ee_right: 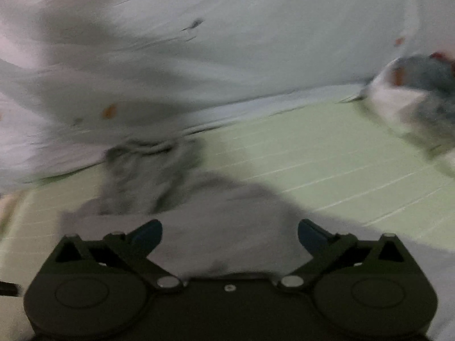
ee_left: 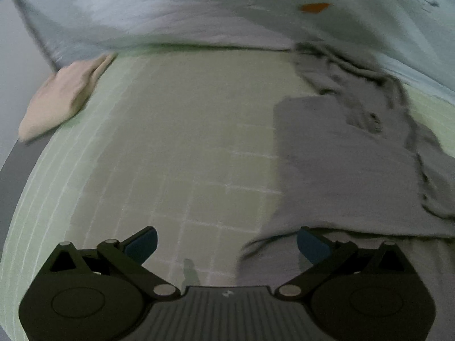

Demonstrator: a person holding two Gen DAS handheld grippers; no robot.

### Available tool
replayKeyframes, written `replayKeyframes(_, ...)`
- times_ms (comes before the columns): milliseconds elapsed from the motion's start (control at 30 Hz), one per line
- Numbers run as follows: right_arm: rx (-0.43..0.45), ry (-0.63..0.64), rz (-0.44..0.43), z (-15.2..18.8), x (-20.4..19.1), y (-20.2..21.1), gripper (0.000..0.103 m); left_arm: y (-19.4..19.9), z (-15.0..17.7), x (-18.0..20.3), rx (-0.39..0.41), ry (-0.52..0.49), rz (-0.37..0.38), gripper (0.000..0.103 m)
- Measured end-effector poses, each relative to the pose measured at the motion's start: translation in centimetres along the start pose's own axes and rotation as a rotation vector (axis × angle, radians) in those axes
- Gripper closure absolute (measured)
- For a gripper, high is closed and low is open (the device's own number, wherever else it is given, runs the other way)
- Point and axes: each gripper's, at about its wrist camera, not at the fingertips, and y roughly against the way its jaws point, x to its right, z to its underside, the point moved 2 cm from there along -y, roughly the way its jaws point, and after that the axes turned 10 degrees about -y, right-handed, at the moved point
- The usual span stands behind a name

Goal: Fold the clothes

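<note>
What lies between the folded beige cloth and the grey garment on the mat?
Only bare green gridded mat, seen in the left wrist view, separates the beige cloth from the grey garment.

1. Grey garment (ee_left: 341,164): soft matt cloth, slightly fuzzy, rumpled at its far end.
2. Pale green mat (ee_left: 176,147): matt, smooth, printed with a thin white grid.
3. Peach folded cloth (ee_left: 59,99): soft, matt fabric.
4. White sheet (ee_left: 199,14): thin matt cloth, creased, with small orange and dark marks.
5. Left gripper (ee_left: 227,244): matt black plastic body, ribbed at centre, dull metal pivot pins, blue rubbery-looking finger pads (ee_left: 142,244).
6. Right gripper (ee_right: 229,237): same matt black plastic and silvery pins.
</note>
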Motion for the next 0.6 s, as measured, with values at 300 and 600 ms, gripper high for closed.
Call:
replayKeyframes(300, 0.016, -0.167, 0.287, 0.7, 8.4, -2.4, 0.000, 0.3, -2.5, 5.2, 0.052, -0.165, 0.093, 0.000)
replayKeyframes(600, 0.050, -0.103, 0.421, 1.9, 10.8, -3.5, 0.000, -1.0, -5.3, 10.7, 0.070, -0.264, 0.210, 0.000)
